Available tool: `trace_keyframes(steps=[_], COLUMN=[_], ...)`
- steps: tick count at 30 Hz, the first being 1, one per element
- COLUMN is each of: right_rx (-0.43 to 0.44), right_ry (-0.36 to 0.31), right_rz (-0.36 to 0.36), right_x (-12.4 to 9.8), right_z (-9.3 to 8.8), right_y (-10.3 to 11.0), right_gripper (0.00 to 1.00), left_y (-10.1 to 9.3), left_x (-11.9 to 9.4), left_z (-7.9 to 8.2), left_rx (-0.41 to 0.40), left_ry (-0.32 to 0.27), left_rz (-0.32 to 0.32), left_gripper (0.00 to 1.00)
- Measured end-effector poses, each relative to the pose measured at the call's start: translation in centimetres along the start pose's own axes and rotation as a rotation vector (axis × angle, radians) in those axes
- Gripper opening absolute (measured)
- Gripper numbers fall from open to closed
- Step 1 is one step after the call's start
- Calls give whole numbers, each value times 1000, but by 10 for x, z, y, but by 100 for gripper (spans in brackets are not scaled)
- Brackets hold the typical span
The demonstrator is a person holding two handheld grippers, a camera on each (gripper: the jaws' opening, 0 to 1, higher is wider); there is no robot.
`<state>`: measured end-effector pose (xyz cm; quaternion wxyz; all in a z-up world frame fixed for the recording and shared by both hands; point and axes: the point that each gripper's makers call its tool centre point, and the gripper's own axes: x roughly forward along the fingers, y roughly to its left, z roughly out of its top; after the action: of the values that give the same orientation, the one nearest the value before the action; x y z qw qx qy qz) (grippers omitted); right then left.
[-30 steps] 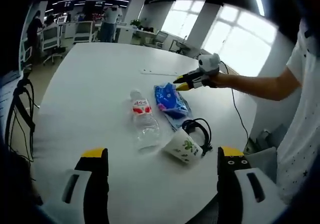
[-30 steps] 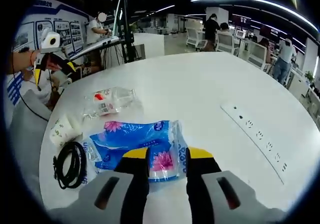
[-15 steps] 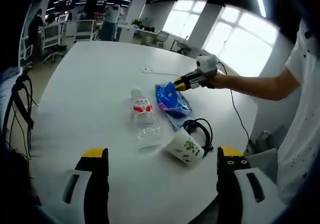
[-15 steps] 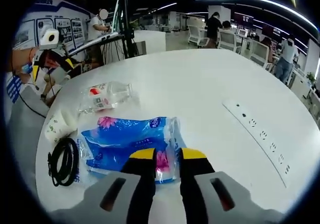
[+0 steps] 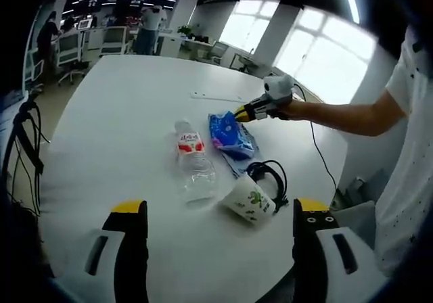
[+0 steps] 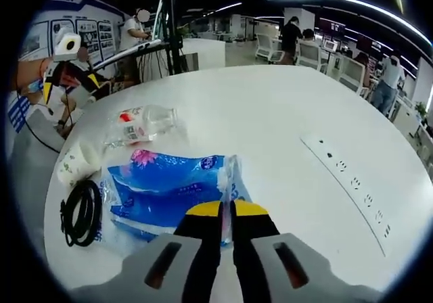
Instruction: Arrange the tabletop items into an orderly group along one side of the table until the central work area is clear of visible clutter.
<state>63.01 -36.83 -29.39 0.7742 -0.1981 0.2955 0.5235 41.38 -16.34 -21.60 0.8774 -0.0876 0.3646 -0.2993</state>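
Over the last second the right gripper [image 6: 225,212] jaws went from standing apart to pinched together on the near edge of the blue tissue pack [image 6: 166,191]; the pack edge was bunched up between the yellow tips. In the left gripper view the right gripper [image 5: 243,112] sat at the far end of the tissue pack [image 5: 231,135], touching it, held by the person's arm [image 5: 345,117].

Left gripper [image 5: 214,212] jaws were wide apart, nothing between them, hovering over the near edge of the white table [image 5: 122,120].

Items lay in a loose cluster on the table: clear water bottle [image 5: 193,162] with a red label on its side, just beside the tissue pack; paper cup [image 5: 247,199] tipped over, touching the coiled black cable [image 5: 270,176]. Right gripper view showed the same: bottle [image 6: 141,125] beyond the pack, cup [image 6: 78,162] and cable [image 6: 80,212] to its left near the table edge. A white power strip [image 6: 348,184] lay well apart from the cluster, on the right of that view. Left gripper [image 6: 57,73] showed at the far left of that view.
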Motion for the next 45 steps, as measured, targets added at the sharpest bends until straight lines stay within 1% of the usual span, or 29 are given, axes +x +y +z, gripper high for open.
trace_keyframes(steps=[2,11,20,28,33,37,45], right_rx=[-3,1,47,87,118,125,163], right_ry=[-3,-16,-48,-77,-98,-107,-141], right_rz=[1,6,-4,-19,-27,-33,-54], right_x=[0,-4,-13,-23,-28,-34,-46], right_z=[0,-1,2,5,7,8,12], right_y=[0,3,6,11,13,13,9], right_gripper=[0,0,0,0,0,0,0], left_y=[0,-3,-9,-11,-19,-26,-38], left_x=[1,5,10,17,28,37,54], left_z=[0,1,8,22,33,42,58], left_rx=[1,9,25,63,95,115,140], left_ry=[0,0,-12,-22,-22,-23,-31], left_rz=[0,-9,-23,-38,-62,-86,-121], left_gripper=[91,90,89,87,86,85,83])
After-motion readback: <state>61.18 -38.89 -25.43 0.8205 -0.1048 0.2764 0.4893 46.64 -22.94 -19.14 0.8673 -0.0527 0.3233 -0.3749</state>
